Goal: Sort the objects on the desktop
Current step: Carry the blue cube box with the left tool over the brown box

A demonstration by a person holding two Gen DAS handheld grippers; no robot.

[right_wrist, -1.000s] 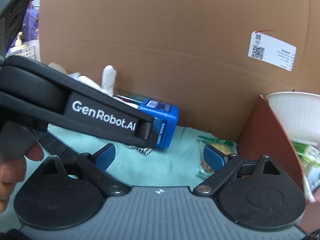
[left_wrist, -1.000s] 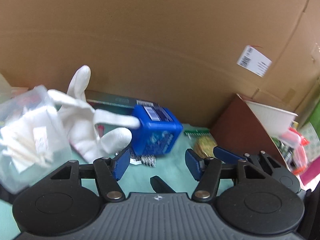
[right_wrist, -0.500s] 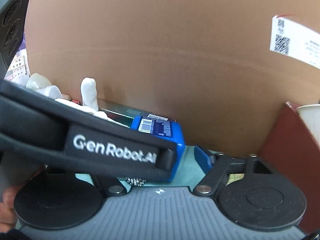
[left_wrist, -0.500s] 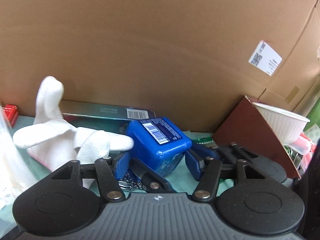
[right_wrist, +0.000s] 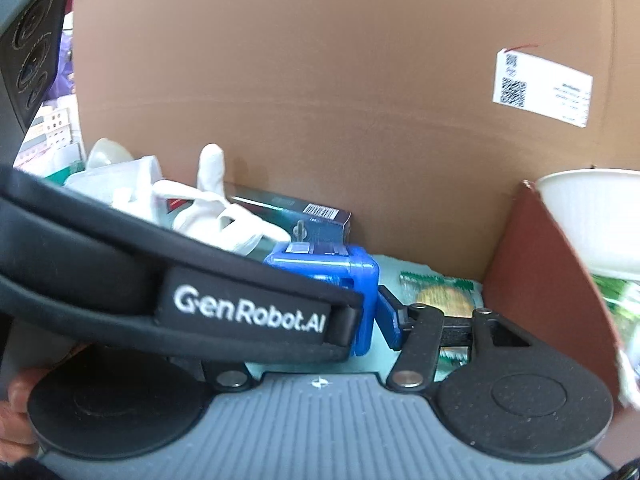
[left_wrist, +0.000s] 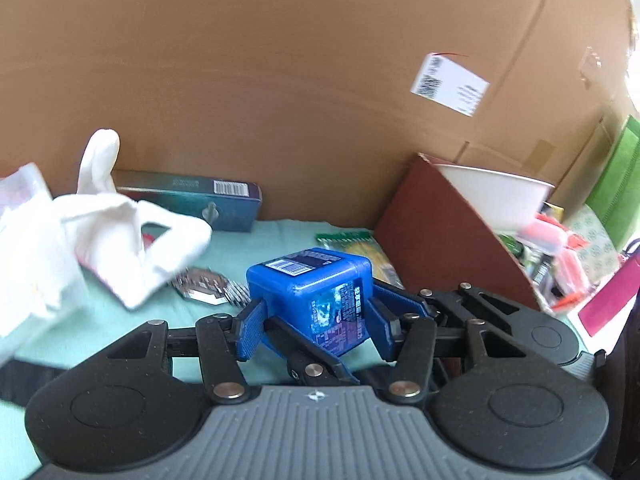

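A crumpled white cloth glove (left_wrist: 120, 232) and a dark teal cardboard box (left_wrist: 192, 200) are seen unsorted toward the tabletop's far left edge. The small blue plastic cube-shaped box (left_wrist: 316, 300) is bracketed mid-tabletop by the closing left tongs (left_wrist: 316, 320) and the closing right tongs (right_wrist: 360, 320). Most sorting is judged undone.

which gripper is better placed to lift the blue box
Left, probably: the box sits centred between the pads of the closing left gripper. The right gripper, also closing, shows only one pad beside it.
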